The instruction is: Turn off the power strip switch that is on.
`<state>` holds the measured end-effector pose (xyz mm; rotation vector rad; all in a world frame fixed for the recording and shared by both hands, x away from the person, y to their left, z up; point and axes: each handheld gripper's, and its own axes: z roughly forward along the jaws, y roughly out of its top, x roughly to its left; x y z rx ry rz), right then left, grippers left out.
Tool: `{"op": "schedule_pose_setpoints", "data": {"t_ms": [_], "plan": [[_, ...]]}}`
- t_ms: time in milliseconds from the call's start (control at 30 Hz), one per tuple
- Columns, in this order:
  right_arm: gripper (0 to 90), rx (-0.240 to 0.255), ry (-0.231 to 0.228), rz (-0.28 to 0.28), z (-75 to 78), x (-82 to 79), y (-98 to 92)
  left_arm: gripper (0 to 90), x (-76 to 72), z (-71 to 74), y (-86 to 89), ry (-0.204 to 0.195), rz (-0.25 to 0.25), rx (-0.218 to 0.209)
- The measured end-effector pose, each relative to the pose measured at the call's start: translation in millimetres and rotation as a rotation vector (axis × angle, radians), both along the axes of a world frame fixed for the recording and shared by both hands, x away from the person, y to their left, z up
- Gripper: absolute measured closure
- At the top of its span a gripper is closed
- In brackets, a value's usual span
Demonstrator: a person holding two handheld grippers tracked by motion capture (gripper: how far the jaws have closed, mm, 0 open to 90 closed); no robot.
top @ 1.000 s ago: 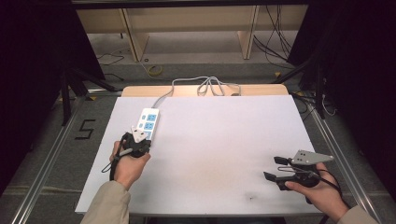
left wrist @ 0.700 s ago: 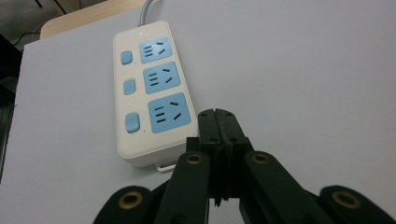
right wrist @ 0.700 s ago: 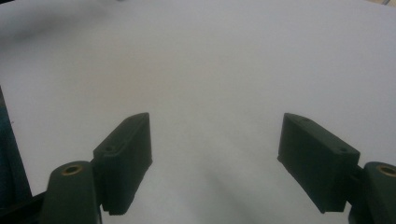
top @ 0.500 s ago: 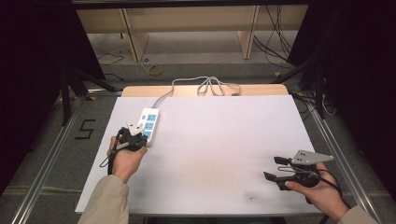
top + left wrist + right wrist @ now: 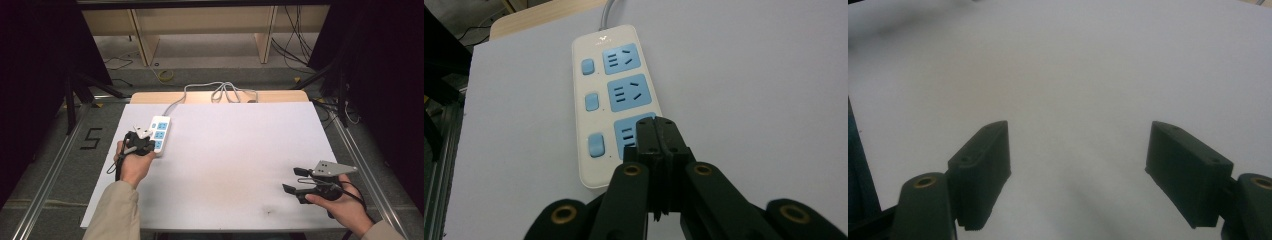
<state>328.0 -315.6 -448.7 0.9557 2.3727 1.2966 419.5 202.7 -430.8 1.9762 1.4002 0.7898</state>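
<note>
Power strip (image 5: pixel 159 134) lies flat on the white bench (image 5: pixel 235 165), far-left area, its grey cable (image 5: pixel 210 92) running off the back edge. Three blue sockets, three blue switches beside them. Left claw (image 5: pixel 658 134) sits over the strip's near end, tips above the nearest socket (image 5: pixel 628 136); contact can't be told. Its jaws are pressed together, nothing between them. Right claw (image 5: pixel 1078 165) is well apart from the strip, near the bench's front-right corner, jaws spread wide, holding nothing, bare bench under it.
</note>
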Motion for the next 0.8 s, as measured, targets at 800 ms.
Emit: {"op": "schedule_pose_setpoints", "data": {"t_ms": [800], "plan": [[26.0,0.002,0.001,-0.005,-0.5,0.2,-0.4,89.9,22.5,-3.4,7.5,0.001,0.046,0.024]]}}
